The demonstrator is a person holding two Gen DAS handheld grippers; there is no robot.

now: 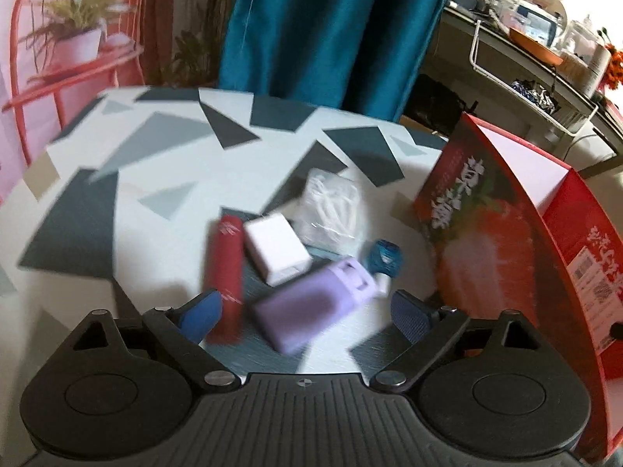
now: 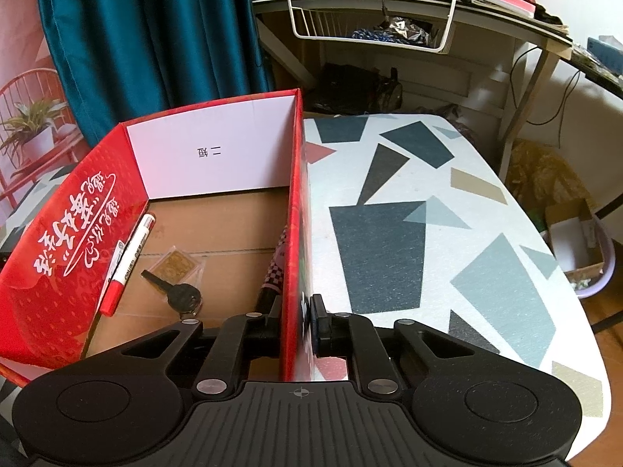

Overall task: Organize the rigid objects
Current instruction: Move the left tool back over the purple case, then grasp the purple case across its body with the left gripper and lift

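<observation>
In the left wrist view my left gripper [image 1: 307, 315] is open just above a lilac rectangular case [image 1: 315, 303], with a dark red tube [image 1: 226, 284] by its left finger. A white box [image 1: 276, 247], a clear bag of white sticks [image 1: 331, 204] and a teal spool [image 1: 385, 258] lie beyond. The red cardboard box [image 1: 506, 233] stands at the right. In the right wrist view my right gripper [image 2: 296, 315] is shut on the box's right wall [image 2: 294, 233]. Inside the box lie a red-capped marker [image 2: 126, 262], a black key [image 2: 181, 294], a small gold packet [image 2: 177, 260] and a checkered stick [image 2: 274, 272].
The table [image 2: 428, 214] has a white cover with grey and dark geometric patches. A teal curtain [image 1: 331, 27] hangs behind. A cluttered shelf with a white wire basket [image 2: 373, 27] stands at the back right. A lilac bin [image 2: 584, 257] sits on the floor at the right.
</observation>
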